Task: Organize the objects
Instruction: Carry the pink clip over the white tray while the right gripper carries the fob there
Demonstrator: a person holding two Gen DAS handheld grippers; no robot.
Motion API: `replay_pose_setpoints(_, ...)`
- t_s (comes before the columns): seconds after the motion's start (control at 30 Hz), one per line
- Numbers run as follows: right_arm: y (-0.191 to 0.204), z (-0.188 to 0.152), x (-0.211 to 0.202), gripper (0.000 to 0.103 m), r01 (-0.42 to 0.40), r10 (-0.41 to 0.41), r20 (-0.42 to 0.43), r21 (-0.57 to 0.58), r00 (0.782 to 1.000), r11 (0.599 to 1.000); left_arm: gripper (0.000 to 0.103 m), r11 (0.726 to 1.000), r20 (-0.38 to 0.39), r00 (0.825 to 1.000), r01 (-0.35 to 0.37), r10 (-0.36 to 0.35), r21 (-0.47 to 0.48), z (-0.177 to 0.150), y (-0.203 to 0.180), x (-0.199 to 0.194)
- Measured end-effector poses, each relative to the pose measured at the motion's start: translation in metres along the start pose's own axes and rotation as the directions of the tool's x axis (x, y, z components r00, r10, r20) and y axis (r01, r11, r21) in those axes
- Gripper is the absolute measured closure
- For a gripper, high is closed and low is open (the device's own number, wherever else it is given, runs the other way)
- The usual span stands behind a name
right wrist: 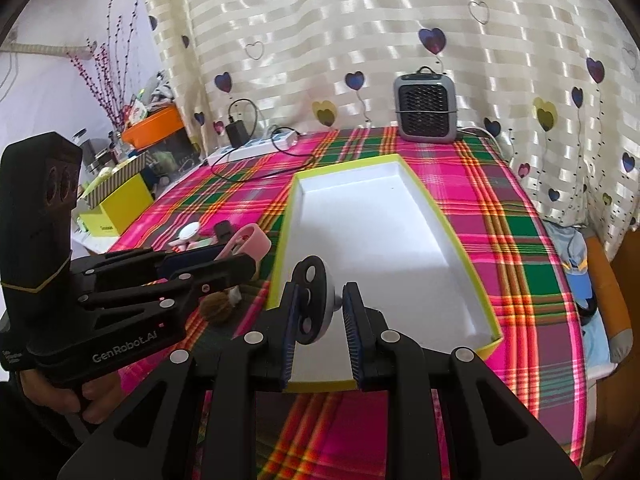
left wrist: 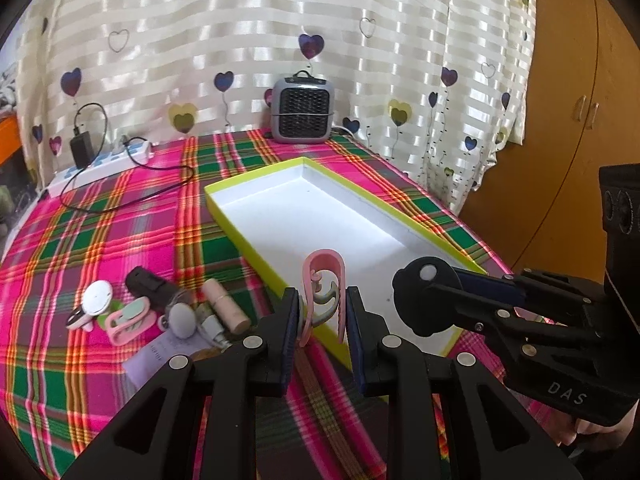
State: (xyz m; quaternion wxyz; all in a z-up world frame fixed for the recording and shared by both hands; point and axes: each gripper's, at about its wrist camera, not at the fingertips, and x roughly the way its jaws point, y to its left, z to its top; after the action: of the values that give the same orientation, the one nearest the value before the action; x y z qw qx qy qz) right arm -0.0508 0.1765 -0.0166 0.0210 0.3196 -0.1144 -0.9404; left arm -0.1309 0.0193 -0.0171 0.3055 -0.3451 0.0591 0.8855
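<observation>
Both claws (left wrist: 323, 320) (right wrist: 320, 312) point downward, each clamped narrow.

Pink clip (left wrist: 323, 292) — left gripper (left wrist: 322, 312)

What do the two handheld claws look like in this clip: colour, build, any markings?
Both are black plastic with silver rivets and ribbed blue pads. The left claw reads "GenRobot.AI" in white on its body; the right claw shows white "DAS". Each carries a black camera block on top.
</observation>
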Motion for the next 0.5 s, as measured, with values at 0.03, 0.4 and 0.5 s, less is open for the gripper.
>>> replay_pose_setpoints(0.03,-0.003,0.001,0.001,0.080,0.004,-0.004,0.000,0.004,1.000,1.000,0.082,1.000,-0.001,1.000,0.003,-0.003,0.001,0.001,-0.001,0.002)
replay_pose_setpoints(0.4,-0.025,0.005,0.014,0.080,0.041,-0.040,-0.026,0.039,0.999,0.998,0.082,0.999,-0.032,0.999,0.030,-0.030,0.012,0.009,-0.010,0.024)
replay_pose_setpoints(0.5,-0.027,0.005,0.021,0.080,0.047,-0.046,-0.045,0.043,0.998,0.998,0.082,0.999,-0.050,0.998,0.034,-0.033,0.014,0.007,-0.011,0.031)
